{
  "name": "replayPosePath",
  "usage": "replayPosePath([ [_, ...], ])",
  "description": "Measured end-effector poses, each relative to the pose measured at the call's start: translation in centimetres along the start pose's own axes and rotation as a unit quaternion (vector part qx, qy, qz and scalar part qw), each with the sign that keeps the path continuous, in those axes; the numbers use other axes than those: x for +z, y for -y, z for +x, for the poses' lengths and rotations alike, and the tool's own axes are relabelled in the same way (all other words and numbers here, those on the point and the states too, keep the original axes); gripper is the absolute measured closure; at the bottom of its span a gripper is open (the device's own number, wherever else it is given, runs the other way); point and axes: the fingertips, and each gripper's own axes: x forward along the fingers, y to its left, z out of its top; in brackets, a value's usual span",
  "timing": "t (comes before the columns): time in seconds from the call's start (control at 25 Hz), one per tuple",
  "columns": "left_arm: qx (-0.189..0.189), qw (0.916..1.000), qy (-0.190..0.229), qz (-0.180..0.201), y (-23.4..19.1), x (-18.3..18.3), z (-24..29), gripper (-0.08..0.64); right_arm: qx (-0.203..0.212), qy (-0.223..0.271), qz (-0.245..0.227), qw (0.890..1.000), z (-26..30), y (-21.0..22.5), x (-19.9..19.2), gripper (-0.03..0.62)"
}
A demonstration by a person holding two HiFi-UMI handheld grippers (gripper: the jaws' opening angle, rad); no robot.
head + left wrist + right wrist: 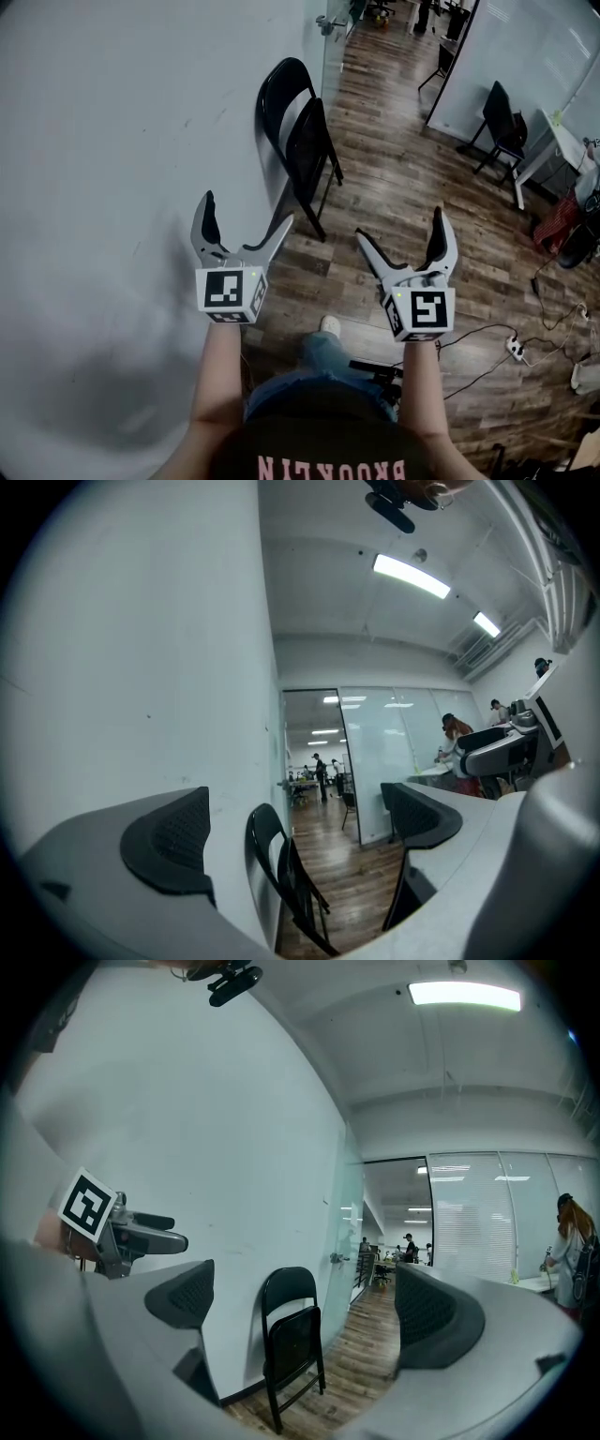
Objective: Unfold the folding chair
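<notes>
Wood floor point(394, 178), white wall point(112, 141) (glass point(525, 56) beyond).

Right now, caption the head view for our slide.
Left gripper and right gripper, both open, face a folded chair against the wall.

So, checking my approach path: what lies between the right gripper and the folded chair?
Only bare wood floor lies between the right gripper and the folding chair; the head view shows it.
</notes>
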Motion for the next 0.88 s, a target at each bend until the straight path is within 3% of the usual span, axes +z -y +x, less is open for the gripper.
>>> replayPosePath([
  [0.2, 0.029, 0.9993, 0.002, 0.024, -0.2, 0.3, 7.1, -0.011, 0.01, -0.032, -0.03, 0.999, 6.3, 4.9, -1.8, 0.018],
  [0.4, 0.043, 0.9989, -0.007, 0.018, 0.3, -0.2, 13.0, -0.011, 0.016, -0.021, -0.013, 1.0, 11.0, 10.1, -2.2, 0.018],
  [0.6, 0.056, 0.9984, -0.009, 0.01, 0.5, -0.6, 16.0, -0.011, 0.01, -0.008, 0.026, 1.0, 13.4, 13.0, -2.9, 0.018],
  [0.88, 0.058, 0.998, -0.024, 0.01, 0.7, -2.0, 18.2, -0.011, -0.005, -0.029, 0.015, 0.999, 14.1, 15.0, -5.5, 0.018],
])
